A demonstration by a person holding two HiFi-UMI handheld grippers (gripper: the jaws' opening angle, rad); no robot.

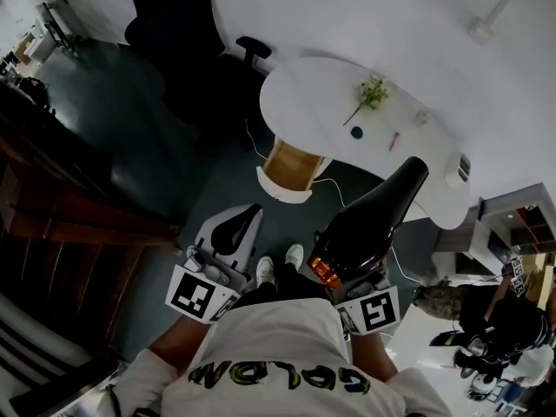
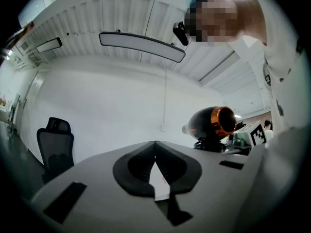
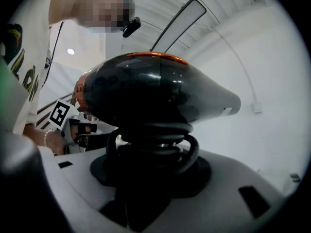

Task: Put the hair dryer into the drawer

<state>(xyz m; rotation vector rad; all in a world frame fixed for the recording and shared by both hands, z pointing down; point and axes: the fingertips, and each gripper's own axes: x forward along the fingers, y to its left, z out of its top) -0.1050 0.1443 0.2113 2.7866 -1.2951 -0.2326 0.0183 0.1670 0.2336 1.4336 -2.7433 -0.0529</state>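
Observation:
The black hair dryer with an orange ring at its rear rides in my right gripper. The jaws are shut on its handle, which has the black cord wound around it. The nozzle points away from me toward the white table. From the left gripper view, the hair dryer appears off to the right. My left gripper is held alongside over the floor. Its pads meet at the tips with nothing between them. A wood-coloured, white-edged unit sits under the table's near end. I cannot tell whether it is the drawer.
A black office chair stands left of the table. On the table are a small plant and a few small items. Dark wooden furniture runs along the left. Equipment clutter sits at the lower right. My feet are on the dark floor.

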